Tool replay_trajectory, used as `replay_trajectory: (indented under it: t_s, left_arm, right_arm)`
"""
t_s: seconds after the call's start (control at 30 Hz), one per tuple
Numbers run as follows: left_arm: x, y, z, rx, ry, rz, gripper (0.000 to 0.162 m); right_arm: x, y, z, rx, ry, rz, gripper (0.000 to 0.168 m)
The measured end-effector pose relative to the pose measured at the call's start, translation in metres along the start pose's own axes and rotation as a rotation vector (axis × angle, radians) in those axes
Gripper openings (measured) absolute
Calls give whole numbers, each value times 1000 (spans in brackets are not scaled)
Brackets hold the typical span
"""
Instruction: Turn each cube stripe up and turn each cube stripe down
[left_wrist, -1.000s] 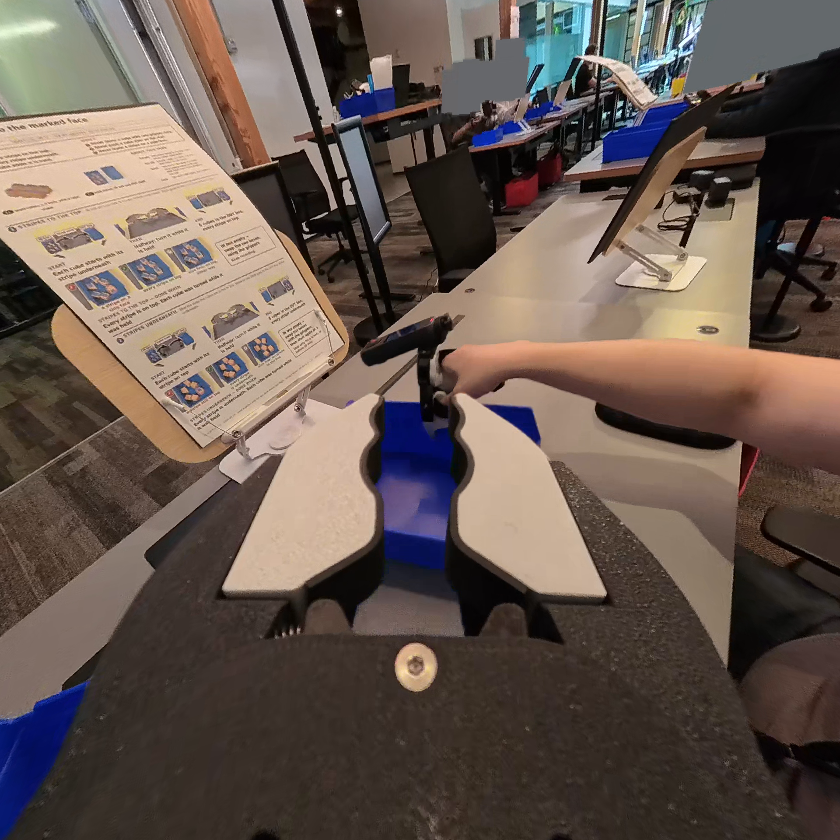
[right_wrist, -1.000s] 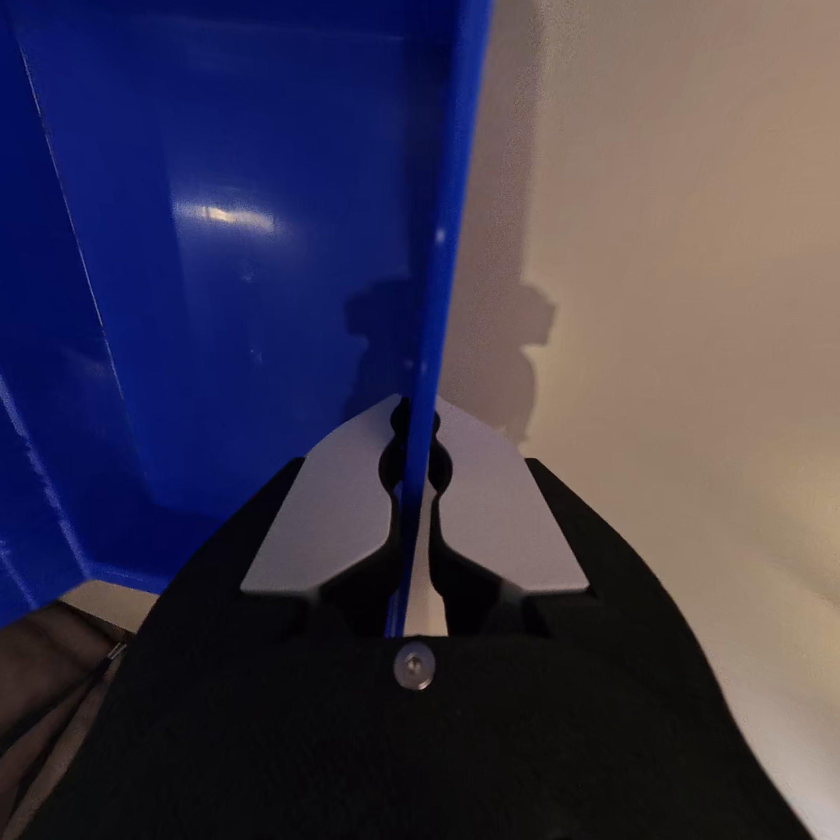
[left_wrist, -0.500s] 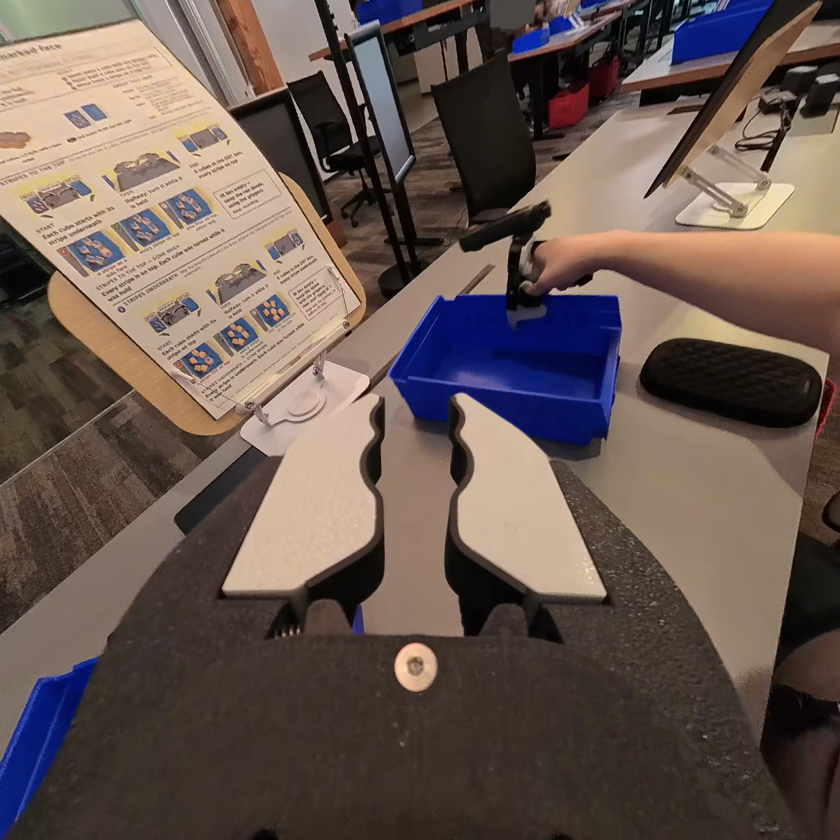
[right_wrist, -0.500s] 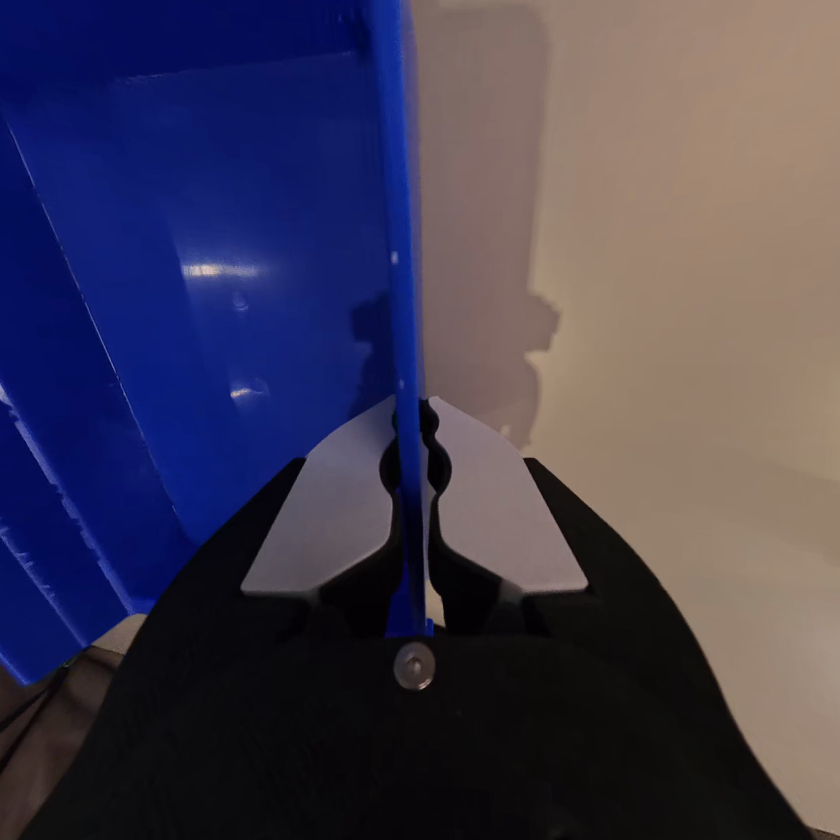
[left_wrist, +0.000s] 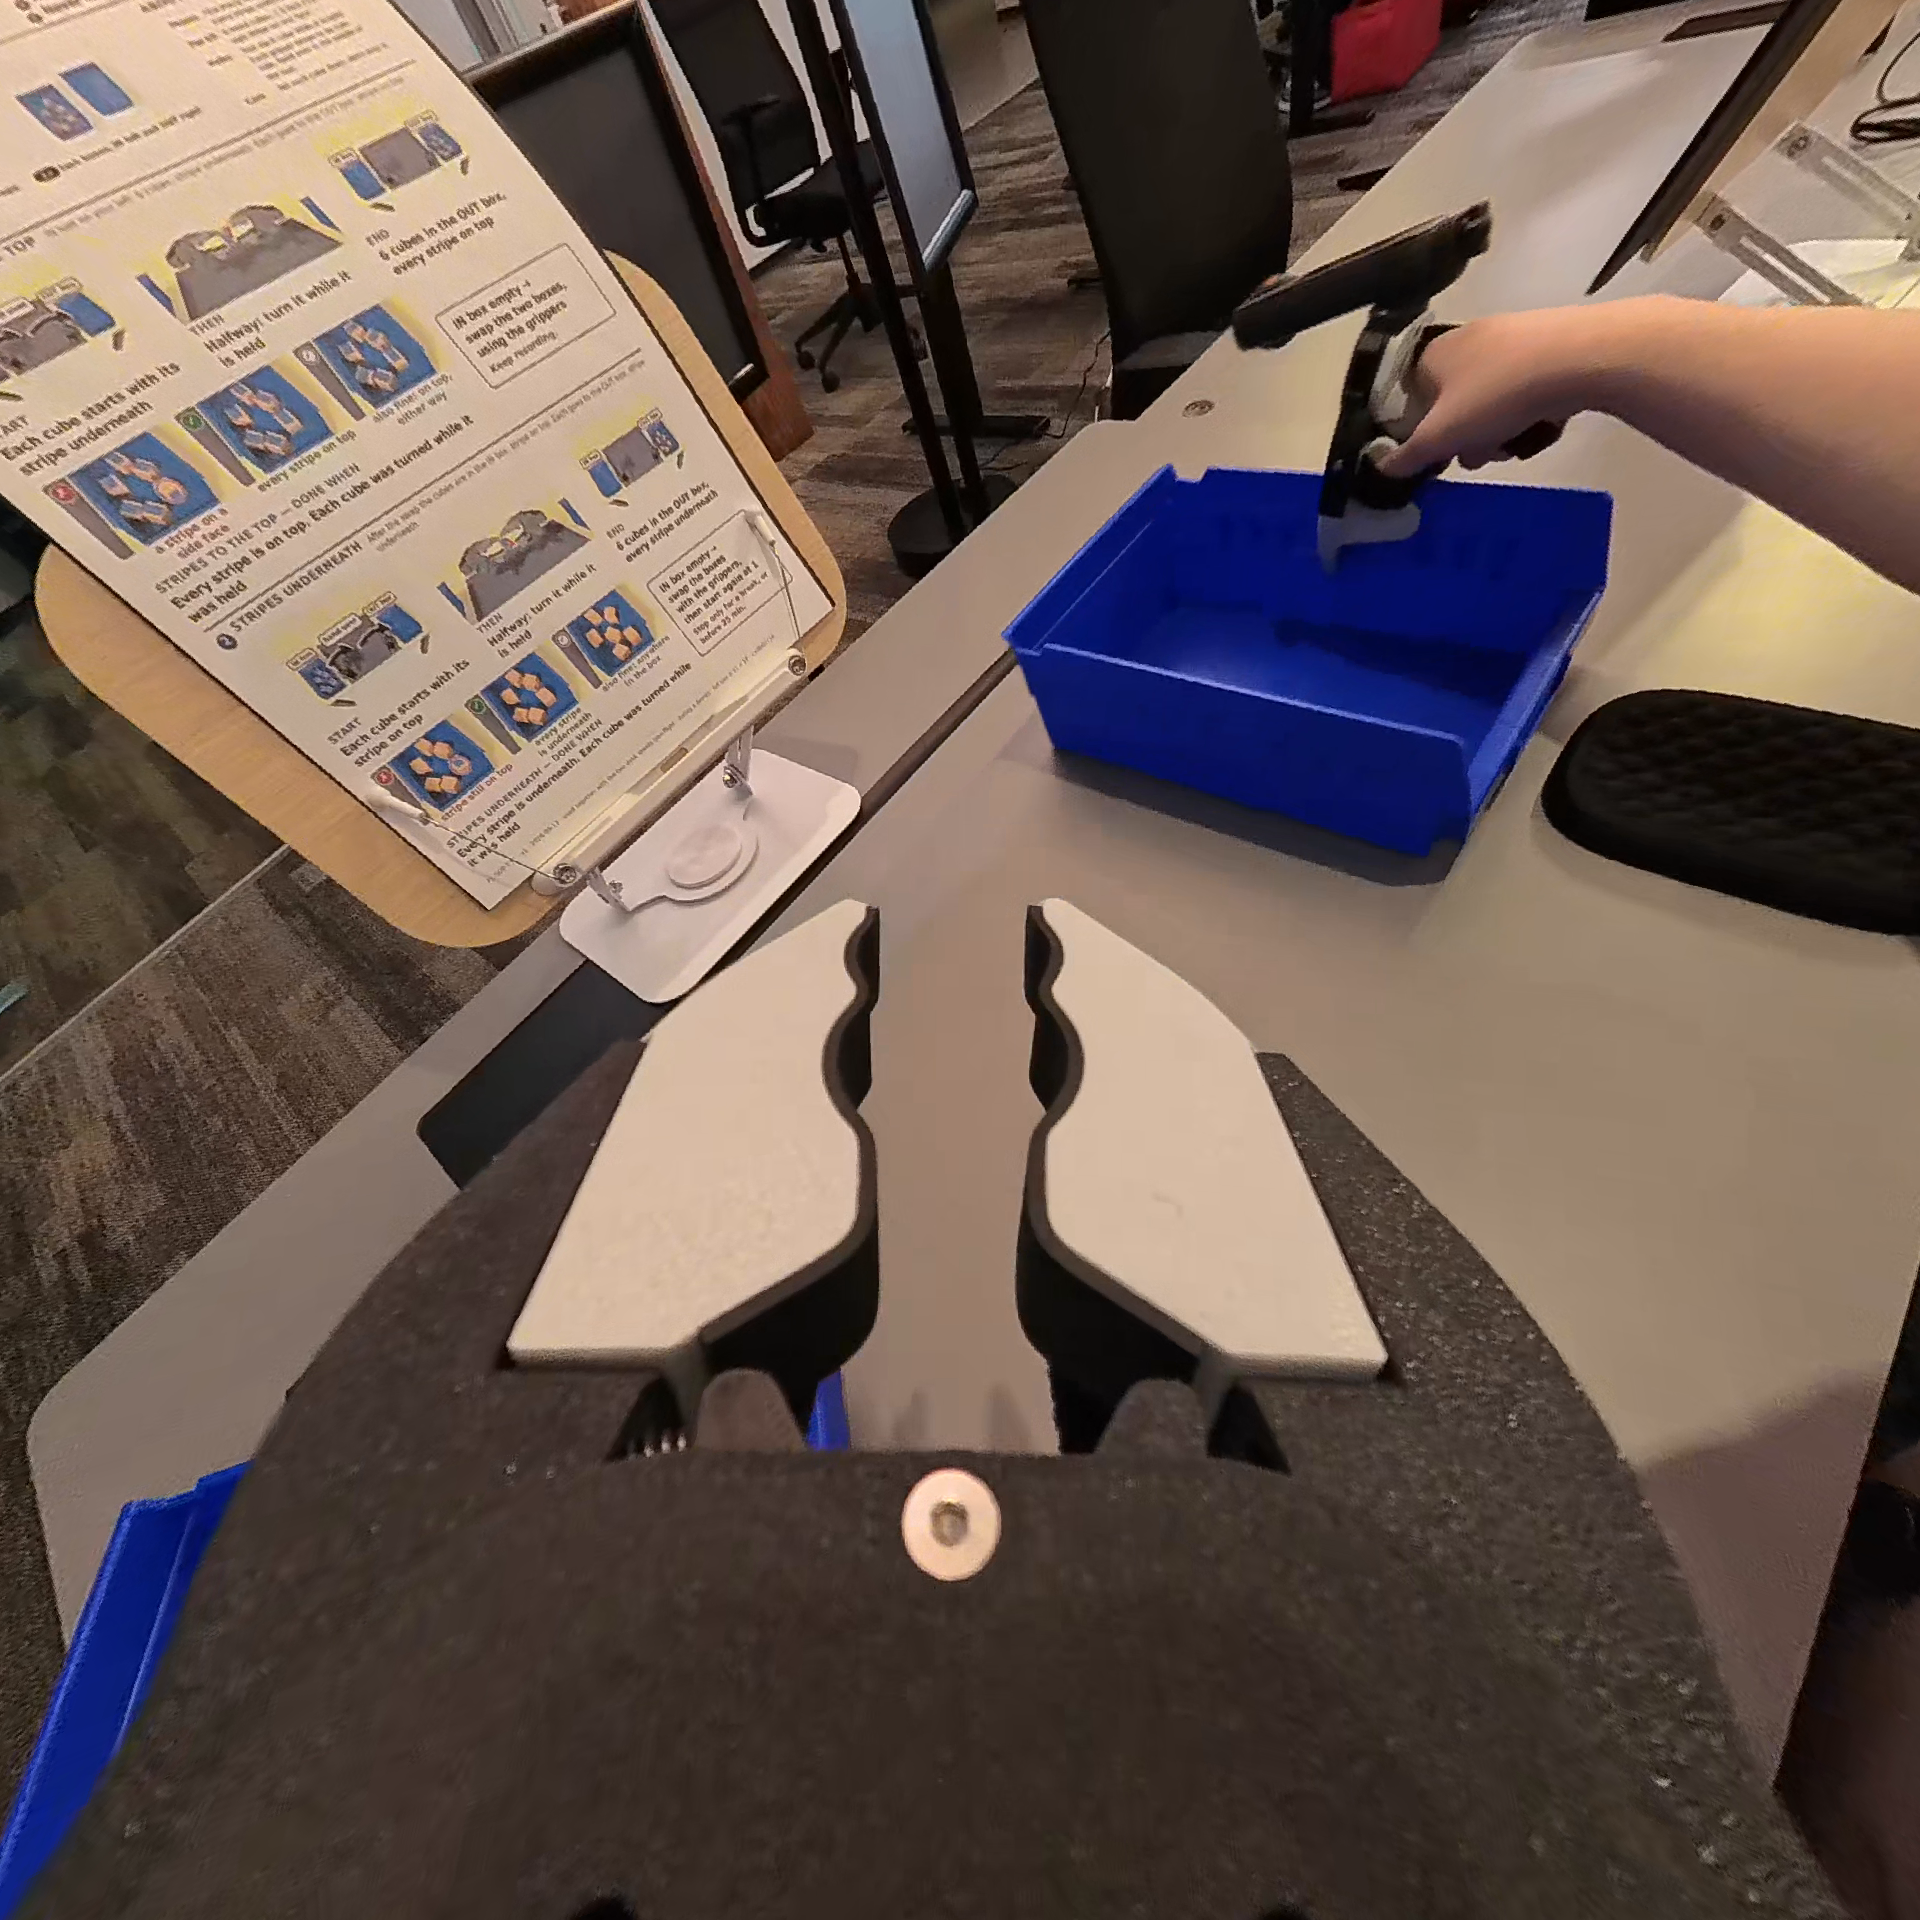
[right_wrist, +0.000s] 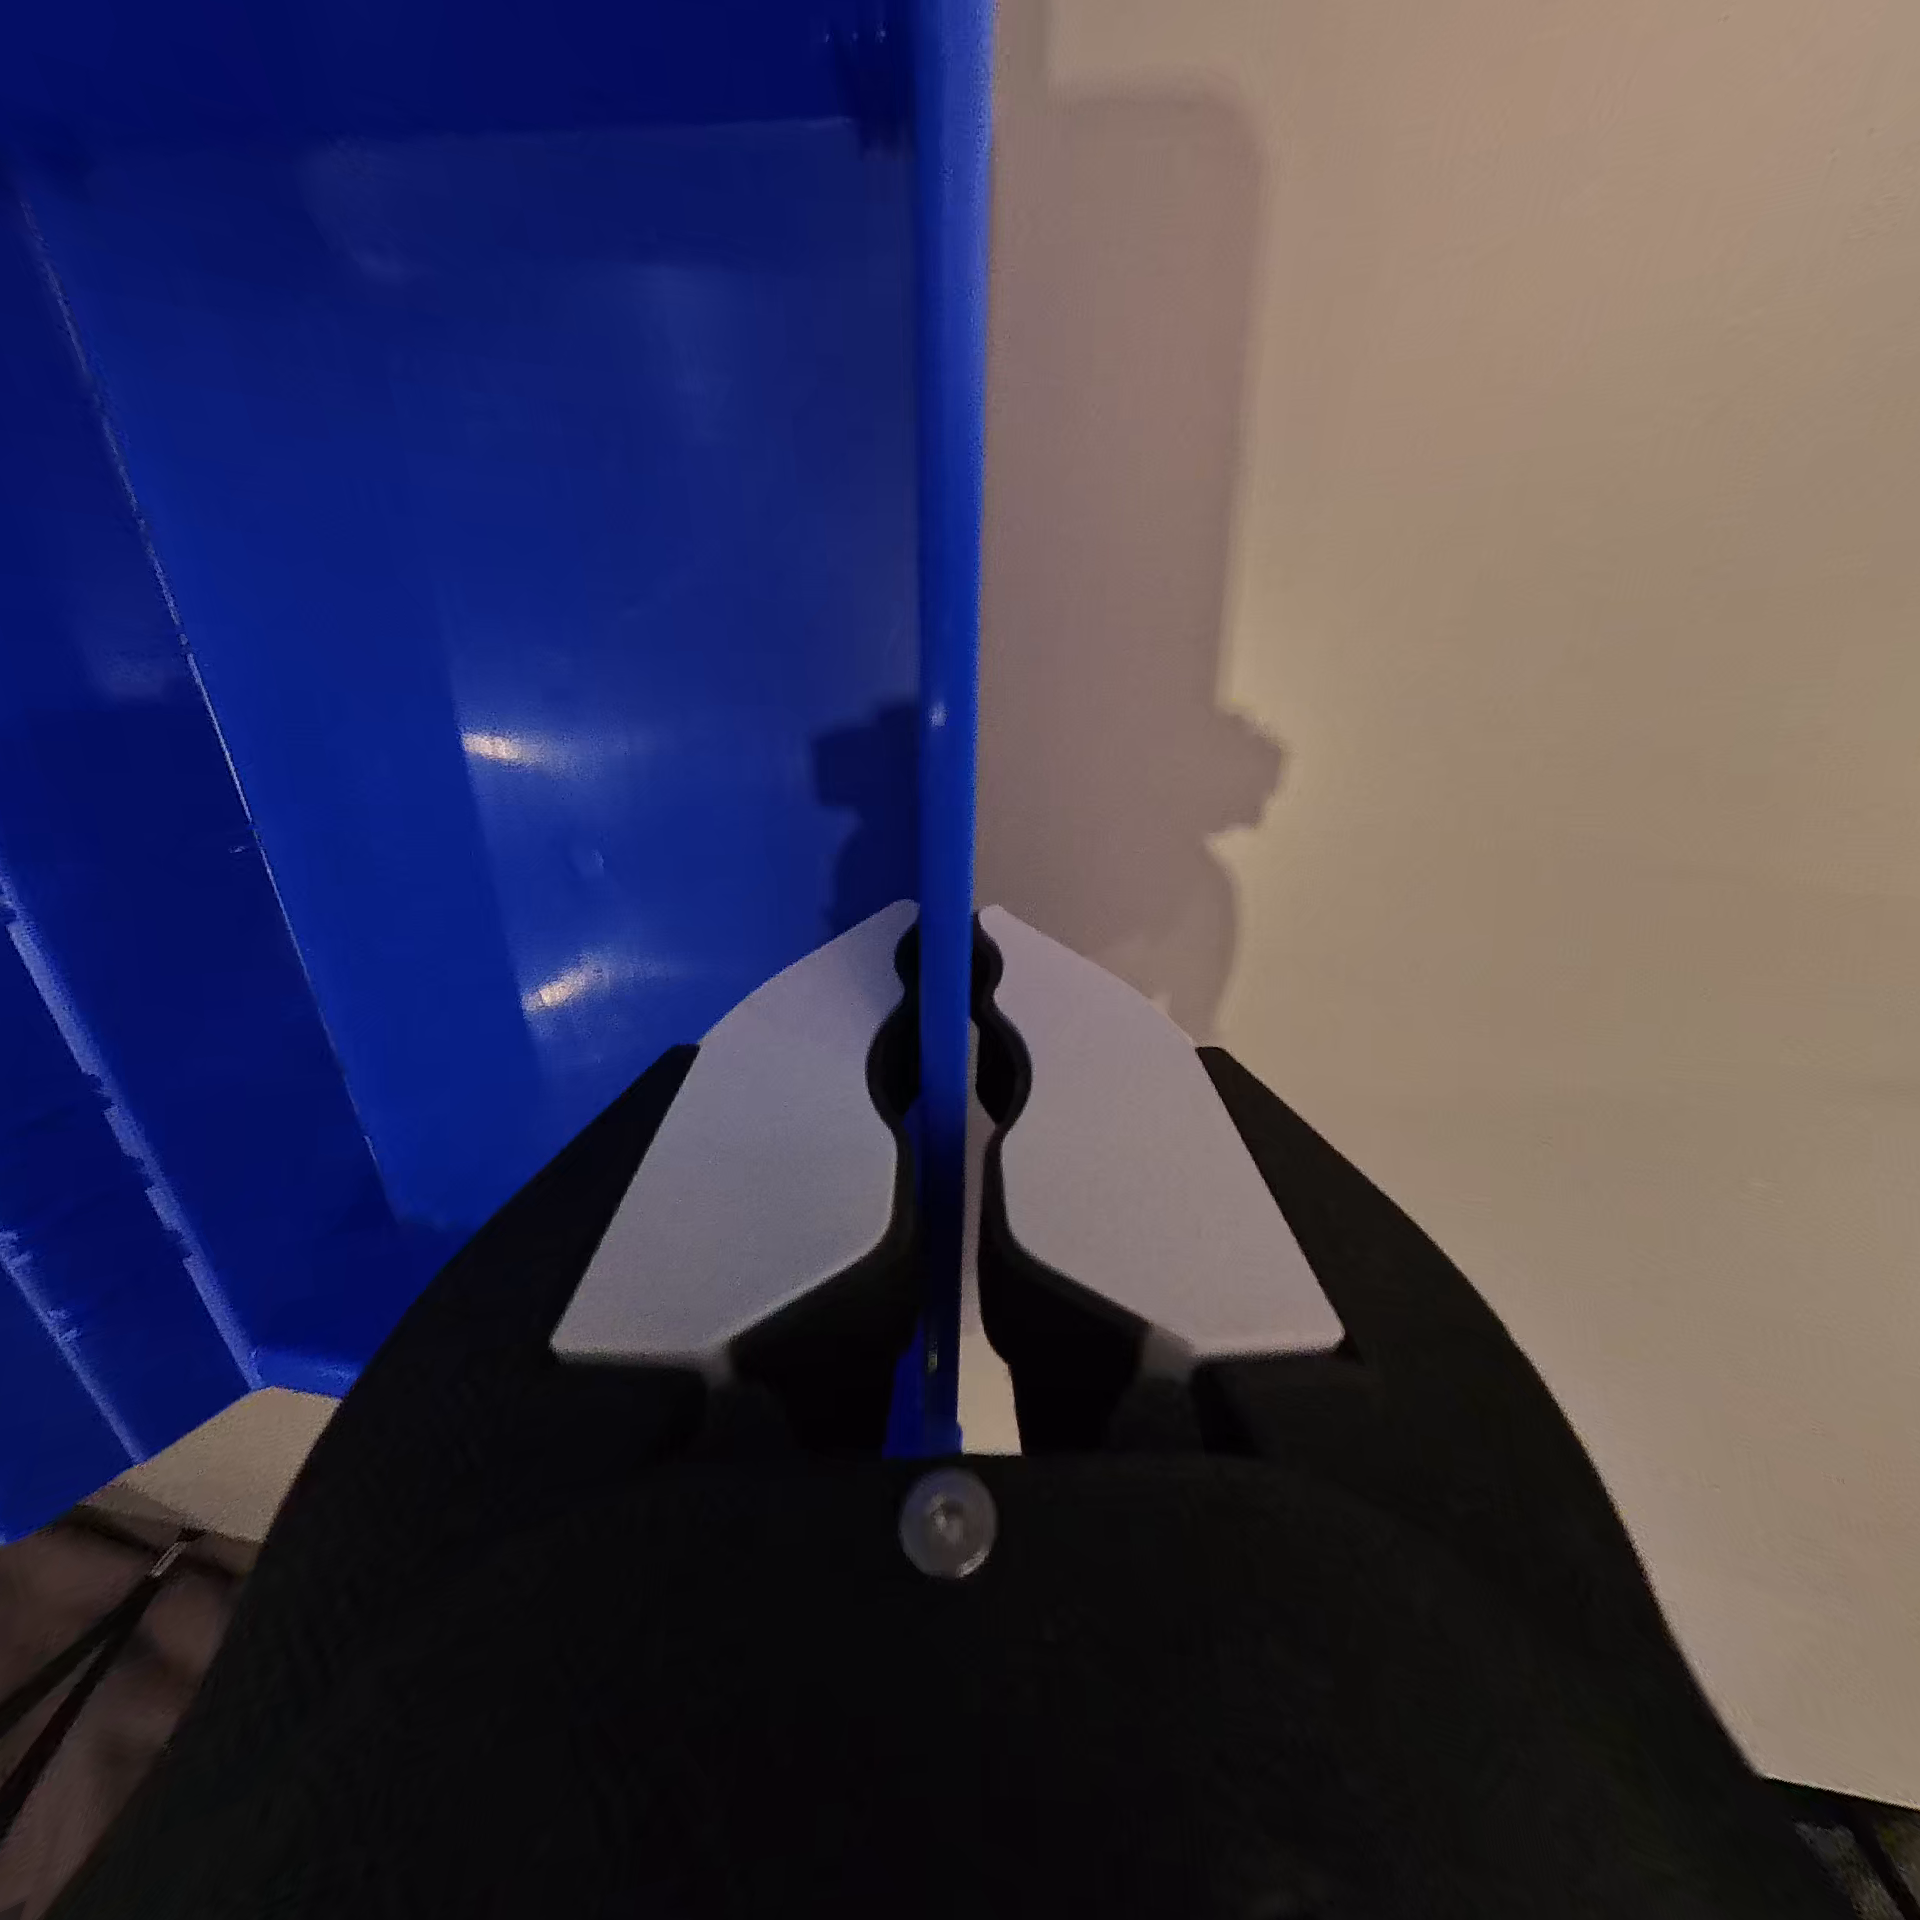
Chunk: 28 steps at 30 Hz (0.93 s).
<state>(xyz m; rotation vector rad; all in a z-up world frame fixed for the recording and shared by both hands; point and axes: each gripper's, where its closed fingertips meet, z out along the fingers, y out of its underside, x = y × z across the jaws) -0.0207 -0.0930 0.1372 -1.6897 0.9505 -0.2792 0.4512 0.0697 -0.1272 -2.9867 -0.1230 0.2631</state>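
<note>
No cube shows in either view. An empty blue bin (left_wrist: 1288, 717) sits on the grey table at the upper right of the left wrist view. My right gripper (left_wrist: 1361, 540) is shut on the bin's far wall, held by a hand. In the right wrist view the right gripper (right_wrist: 948, 914) clamps that thin blue wall (right_wrist: 948, 520), with the bin's bare inside to the left and the table (right_wrist: 1507, 727) to the right. My left gripper (left_wrist: 948, 920) is open and empty above the table, nearer than the bin.
An instruction board (left_wrist: 312, 436) on a white stand (left_wrist: 717, 883) stands at the table's left edge. A black pad (left_wrist: 1756, 821) lies right of the bin. The corner of a second blue bin (left_wrist: 94, 1683) shows at the lower left. Chairs and desks stand beyond.
My left gripper has pulled back and up, away from the blue bin, so the whole bin now shows. The right gripper keeps its hold on the bin wall and the bin has shifted right.
</note>
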Motion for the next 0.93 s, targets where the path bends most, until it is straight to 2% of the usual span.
replay_trajectory:
  t_s: [0.17, 0.27, 0.3, 0.4, 0.53, 0.6, 0.67, 0.77, 0.8, 0.83, 0.93]
  left_arm:
    - [-1, 7, 4, -47, 6, -14, 26]
    - [-24, 16, -5, -83, -94, -30, 31]
    - [-39, 19, -13, -78, -161, -52, 32]
    - [-78, 20, -39, -14, -330, -157, 32]
    - [-104, 15, -65, 71, -482, -189, 34]
    - [-106, 6, -73, 120, -522, -170, 34]
    - [-108, -5, -81, 182, -571, -155, 33]
    - [-122, -3, -86, 187, -635, -223, 23]
    - [-129, 7, -82, 132, -641, -257, 24]
    - [-136, 21, -78, 56, -649, -273, 33]
    - [-163, 88, -86, -228, -736, -331, 52]
  right_arm:
    - [10, 3, -4, 41, -11, -57, 10]
    - [8, -12, -30, 227, -32, -87, 34]
    - [8, -20, -45, 312, -18, -99, 44]
    - [10, -39, -111, 602, 101, -144, 60]
    - [-42, -56, -221, 1089, 99, -286, 62]
    - [-73, -56, -254, 1277, 56, -371, 61]
    - [-93, -54, -258, 1322, 5, -416, 61]
    - [-113, -52, -235, 1298, -72, -476, 58]
    - [-115, -55, -227, 1270, -77, -487, 58]
    - [-117, -56, -220, 1228, -84, -483, 58]
    - [-135, -53, -208, 1180, -134, -542, 58]
